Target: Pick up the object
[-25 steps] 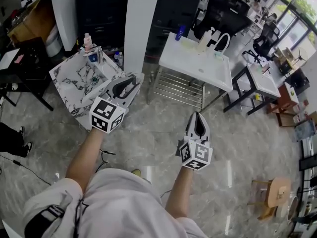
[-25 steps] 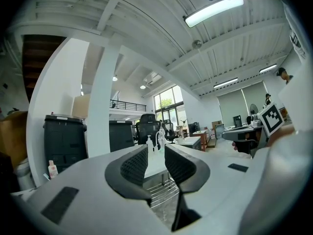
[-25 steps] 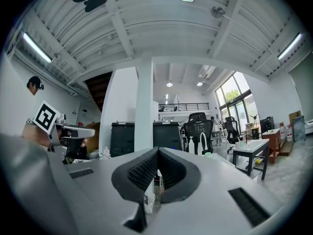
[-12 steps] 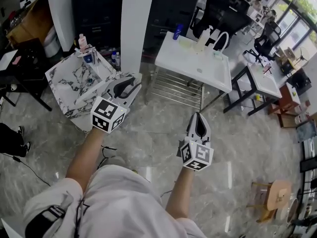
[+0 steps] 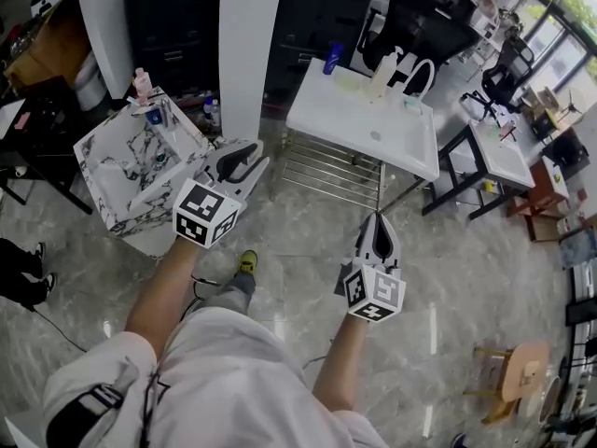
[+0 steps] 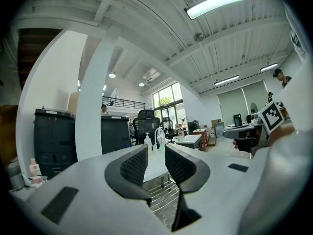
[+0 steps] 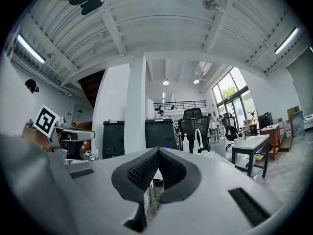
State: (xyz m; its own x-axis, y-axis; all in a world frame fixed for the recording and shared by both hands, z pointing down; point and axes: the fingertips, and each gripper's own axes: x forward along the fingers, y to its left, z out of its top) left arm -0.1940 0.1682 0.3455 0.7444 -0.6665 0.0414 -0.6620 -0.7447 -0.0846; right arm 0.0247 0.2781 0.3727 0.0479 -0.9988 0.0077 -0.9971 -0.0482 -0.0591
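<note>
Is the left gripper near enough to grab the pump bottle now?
Probably not yet. The left gripper, open and empty, is well short of the table; the pump bottle stands near its far edge. Nothing blocks the way.

White left tool (image 5: 254, 157), pale shorts (image 5: 233, 376)

A white table (image 5: 392, 138) is standing on the glossy grey floor (image 5: 280, 250) beside a white pillar (image 5: 247, 54), with a wire rack (image 5: 326, 168) sitting beneath it. A marble-patterned table (image 5: 117, 171) is standing left of the pillar. A black office chair (image 5: 429, 26) is standing behind the white table, and a wooden stool (image 5: 508, 373) is sitting at lower right.
</note>
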